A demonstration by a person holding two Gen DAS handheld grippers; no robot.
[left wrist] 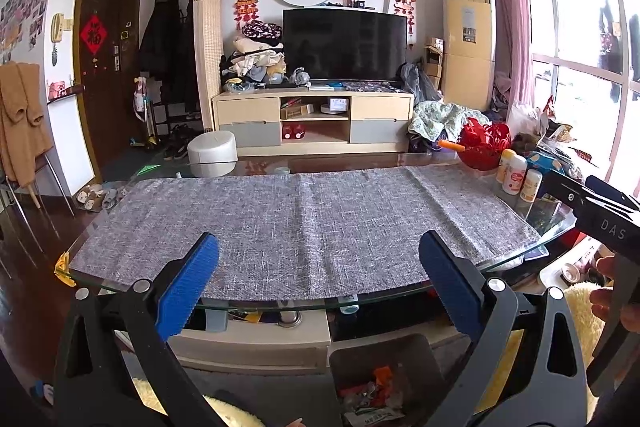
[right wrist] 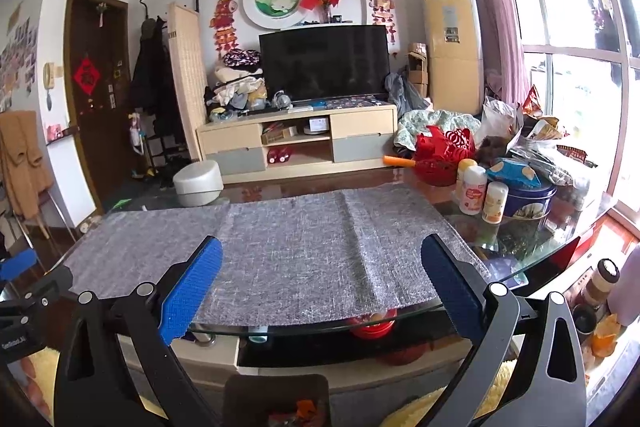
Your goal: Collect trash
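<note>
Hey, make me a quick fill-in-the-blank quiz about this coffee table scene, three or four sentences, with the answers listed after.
1. The left gripper and right gripper both have their jaws ____, holding nothing.
2. A ____ cloth covers most of the glass table.
3. The trash bin stands on the floor ____ the table's near edge and already holds wrappers.
4. The bottles stand beside a ____ tin.

Missing words: open; grey; below; blue
</note>
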